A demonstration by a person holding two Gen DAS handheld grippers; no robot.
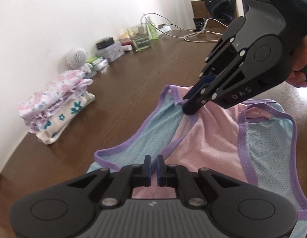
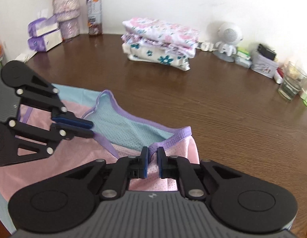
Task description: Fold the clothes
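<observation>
Right wrist: garment (image 2: 133, 123) between hand-held gripper (image 2: 153, 158) fingers.

Left gripper (image 1: 154, 165), at 6 o'clock, pinches the purple trim of a pink-and-blue top (image 1: 209, 138) on a brown table (image 1: 133, 75). Right gripper (image 1: 186, 106), from 2 o'clock, clamps the strap. Folded stack (image 1: 56, 107) at 9 o'clock.

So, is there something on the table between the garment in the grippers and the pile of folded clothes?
Nothing visible. The brown table lies bare between the pink and blue top, pinched by both grippers, and the folded stack near the wall.
</observation>
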